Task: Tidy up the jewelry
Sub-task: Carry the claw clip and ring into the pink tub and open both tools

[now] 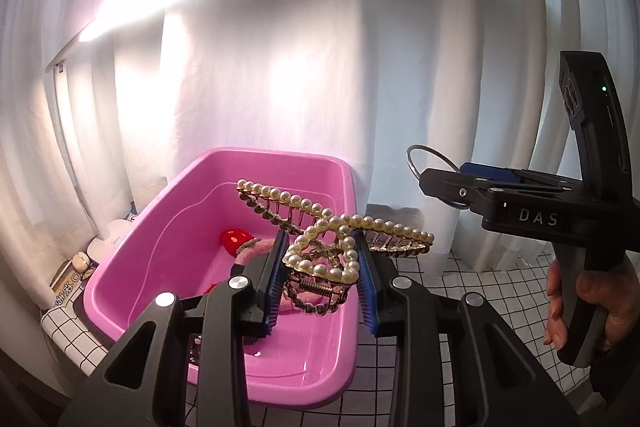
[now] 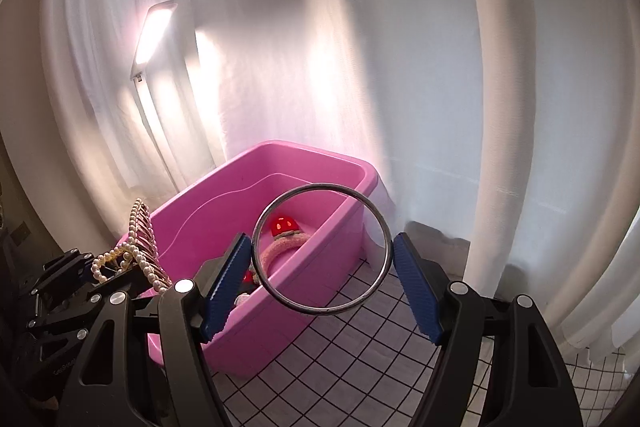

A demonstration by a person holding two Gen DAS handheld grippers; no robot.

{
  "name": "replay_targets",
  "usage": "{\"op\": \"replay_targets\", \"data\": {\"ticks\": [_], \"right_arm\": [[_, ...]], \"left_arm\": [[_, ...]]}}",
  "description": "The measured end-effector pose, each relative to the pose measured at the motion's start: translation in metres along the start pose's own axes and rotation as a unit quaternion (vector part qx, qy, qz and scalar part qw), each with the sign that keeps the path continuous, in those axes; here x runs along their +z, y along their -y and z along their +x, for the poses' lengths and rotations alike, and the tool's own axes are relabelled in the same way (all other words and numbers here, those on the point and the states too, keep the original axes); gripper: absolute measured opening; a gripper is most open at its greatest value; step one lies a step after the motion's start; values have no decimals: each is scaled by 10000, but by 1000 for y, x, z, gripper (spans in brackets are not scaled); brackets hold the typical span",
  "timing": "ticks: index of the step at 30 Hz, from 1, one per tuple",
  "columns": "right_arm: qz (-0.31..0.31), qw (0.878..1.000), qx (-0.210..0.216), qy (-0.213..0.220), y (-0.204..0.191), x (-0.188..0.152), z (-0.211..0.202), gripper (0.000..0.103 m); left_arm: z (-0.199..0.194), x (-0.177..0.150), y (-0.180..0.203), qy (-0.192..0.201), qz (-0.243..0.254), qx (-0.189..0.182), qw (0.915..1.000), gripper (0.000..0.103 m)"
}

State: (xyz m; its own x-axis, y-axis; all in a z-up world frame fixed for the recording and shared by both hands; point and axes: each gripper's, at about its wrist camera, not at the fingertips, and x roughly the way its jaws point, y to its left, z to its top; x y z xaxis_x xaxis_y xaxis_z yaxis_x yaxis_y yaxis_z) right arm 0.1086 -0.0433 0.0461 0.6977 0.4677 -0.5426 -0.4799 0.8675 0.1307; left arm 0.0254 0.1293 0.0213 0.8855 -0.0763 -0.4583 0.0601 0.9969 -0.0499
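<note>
Right now my left tongs (image 1: 322,267) are clamped on the pearl hair claw (image 1: 336,231), the blue pads pressing its heart-shaped pearl loop from both sides near the spring hinge. I judge that to be the sturdiest place to pinch it, since the toothed wings splay out toward 10 and 3 o'clock and would slip or flex. It hangs above the near end of the pink tub (image 1: 224,291), clear of the rim, so it could go straight down among the other pieces.

My right tongs (image 2: 322,267) hold the metal bangle (image 2: 320,251) across its full width, one pad at 9 o'clock of the ring and the other at 3 o'clock. That explains why they stand so wide: the hoop itself sets the gap. The ring sits nearly face-on to the right wrist camera, and in that view the near right corner of the tub shows through it. In the left wrist view a hand (image 1: 580,307) wraps the handle of that tool at 3 o'clock.

Inside the tub, toward 12 o'clock from the claw, lie a fuzzy pink scrunchie (image 2: 280,247) and a red ornament (image 2: 285,225) with it, so sorting is already under way by my reckoning. The tub rests on the table (image 2: 360,347), which has a white grid-patterned cover. Behind it, white curtains (image 2: 440,87) hang across the background, with a lit lamp (image 2: 154,31) at 10 o'clock.
</note>
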Motion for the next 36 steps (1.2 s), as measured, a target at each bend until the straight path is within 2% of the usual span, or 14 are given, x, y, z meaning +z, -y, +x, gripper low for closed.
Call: {"op": "replay_targets", "data": {"ticks": [7,14,24,29,30,32,33,34,36], "right_arm": [[-192,9994,224,-173,-45,15,46,70],[-307,9980,210,-517,-73,18,95,70],[-207,9942,-57,-1054,-78,12,147,70],[-307,9918,-366,-1184,-81,10,157,71],[-324,9915,-444,-1176,-81,11,157,71],[-303,9911,-531,-1179,-80,11,156,72],[-272,9911,-540,-1188,-79,11,155,72],[-240,9911,-546,-1192,-78,11,155,72],[-204,9909,-590,-1189,-77,12,154,72]], "left_arm": [[6,1,-58,-107,-342,338,9988,31],[30,-6,-102,-537,-751,652,9936,31],[59,-8,-118,-1004,-1070,789,9860,31],[68,-9,-122,-1217,-1100,980,9816,33],[69,-10,-123,-1246,-1115,1029,9805,36],[66,-9,-125,-1159,-1133,1081,9808,53],[63,-7,-125,-1080,-1137,1185,9805,73],[59,-6,-127,-963,-1144,1266,9806,83],[53,-1,-126,-835,-1109,1346,9811,84]]}}
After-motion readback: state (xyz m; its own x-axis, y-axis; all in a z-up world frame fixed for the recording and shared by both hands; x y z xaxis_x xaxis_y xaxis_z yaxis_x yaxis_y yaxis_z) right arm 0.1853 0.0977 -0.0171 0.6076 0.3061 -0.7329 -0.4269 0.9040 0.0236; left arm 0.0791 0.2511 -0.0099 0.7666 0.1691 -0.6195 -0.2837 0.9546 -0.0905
